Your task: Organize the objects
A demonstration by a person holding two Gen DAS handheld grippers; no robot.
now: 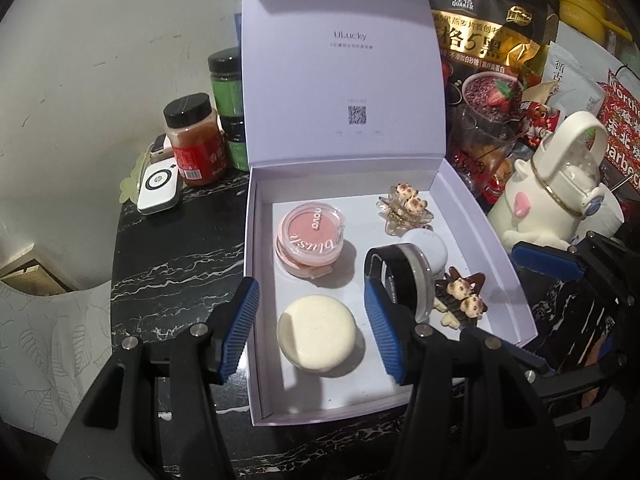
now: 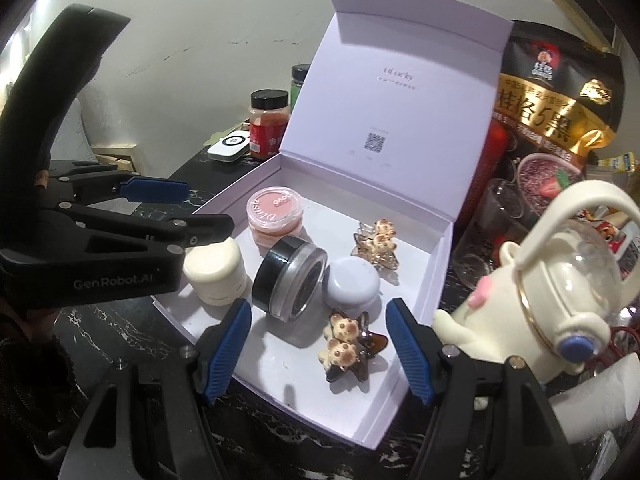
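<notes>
Inside open lilac cardboard box (image 2: 416, 280) on black marbled worktop (image 1: 168, 280): pink blush pot (image 2: 272, 216), cream round puff (image 2: 214, 270), tipped black-lidded jar (image 2: 286, 278), two bear clips. Left claw (image 1: 314, 330) and right claw (image 2: 320, 346) wide apart, gripping nothing. Packing seemingly complete; lid unclosed.

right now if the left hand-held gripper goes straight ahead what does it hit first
Most likely the cream round puff, lying in the open box directly between the left hand-held gripper fingers. Past it sits the pink blush compact; depth is unclear.
</notes>
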